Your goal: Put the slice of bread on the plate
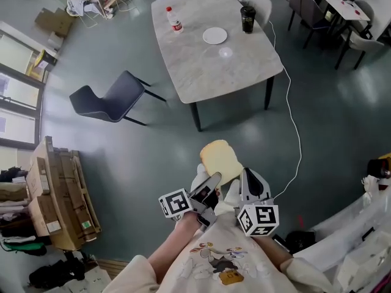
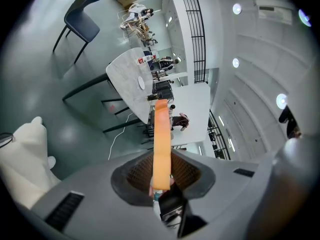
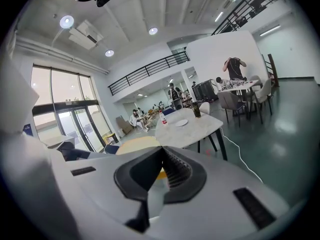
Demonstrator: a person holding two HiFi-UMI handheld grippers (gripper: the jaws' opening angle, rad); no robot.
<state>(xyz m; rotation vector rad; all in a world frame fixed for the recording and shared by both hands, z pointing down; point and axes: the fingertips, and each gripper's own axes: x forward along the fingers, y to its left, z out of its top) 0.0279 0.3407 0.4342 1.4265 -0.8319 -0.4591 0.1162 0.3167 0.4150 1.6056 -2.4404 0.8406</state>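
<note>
- The left gripper (image 1: 209, 187) is clenched on the slice of bread (image 1: 220, 161). In the left gripper view the slice stands edge-on between its pads.
- The slice is held in the air above the floor (image 1: 153, 157), well apart from the desk (image 1: 195, 66).
- The right gripper (image 1: 246, 177) sits just beside the slice's right edge. Its jaws are closed together and grasp nothing.
- The white plate (image 1: 214, 35) lies bare on the desk, between a bottle (image 1: 174, 19) and a dark cup (image 1: 247, 19).
- A dark chair (image 1: 113, 96) stands left of the desk.
</note>
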